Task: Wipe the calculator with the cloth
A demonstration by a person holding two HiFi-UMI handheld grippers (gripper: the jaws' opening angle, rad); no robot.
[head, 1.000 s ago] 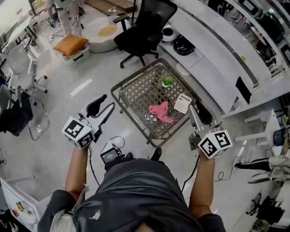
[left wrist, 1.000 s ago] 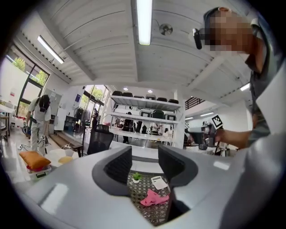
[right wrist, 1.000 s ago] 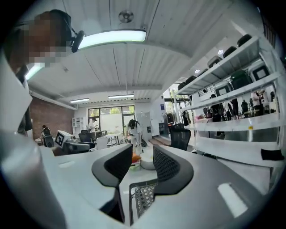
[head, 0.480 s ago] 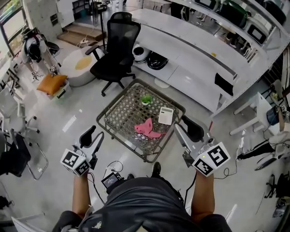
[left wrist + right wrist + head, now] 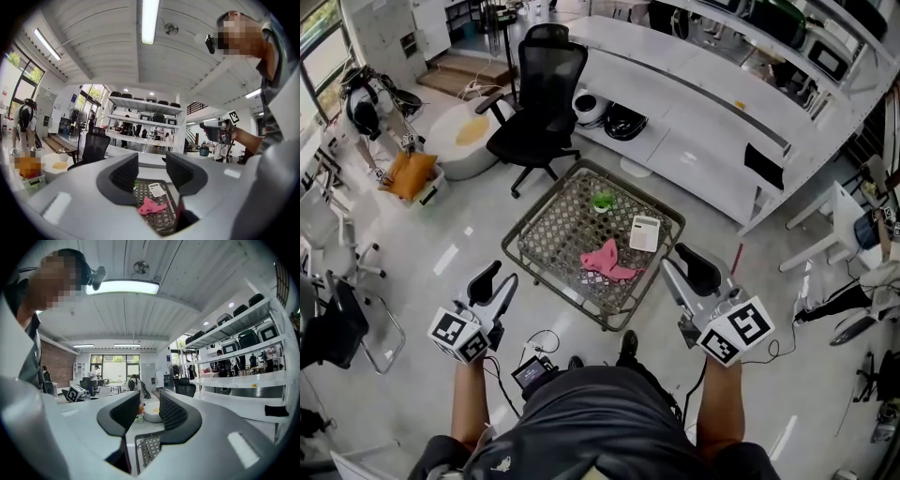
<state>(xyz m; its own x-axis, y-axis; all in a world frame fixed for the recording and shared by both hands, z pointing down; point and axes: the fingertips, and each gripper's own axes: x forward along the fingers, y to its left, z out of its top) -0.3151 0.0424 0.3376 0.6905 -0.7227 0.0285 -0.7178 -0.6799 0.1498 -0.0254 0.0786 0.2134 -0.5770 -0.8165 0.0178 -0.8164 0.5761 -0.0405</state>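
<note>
A pink cloth (image 5: 605, 260) lies crumpled on the near part of a low mesh-topped table (image 5: 546, 251). A white calculator (image 5: 645, 232) lies flat just beyond it to the right, apart from the cloth. In the left gripper view the cloth (image 5: 151, 205) and calculator (image 5: 156, 189) show between the jaws, far ahead. My left gripper (image 5: 495, 284) is held open and empty, left of the table's near corner. My right gripper (image 5: 682, 267) hangs at the table's right side, open, its jaws just closing a little with nothing between them; it sees only a table corner (image 5: 147, 448).
A small green thing (image 5: 602, 201) sits at the table's far side. A black office chair (image 5: 534, 89) stands behind the table, and a long white counter (image 5: 703, 103) runs behind it to the right. A device with cables (image 5: 530, 371) lies on the floor by my feet.
The view has pulled back from the table. My right gripper has come away from beside the calculator and risen. Cloth and calculator lie as before.
</note>
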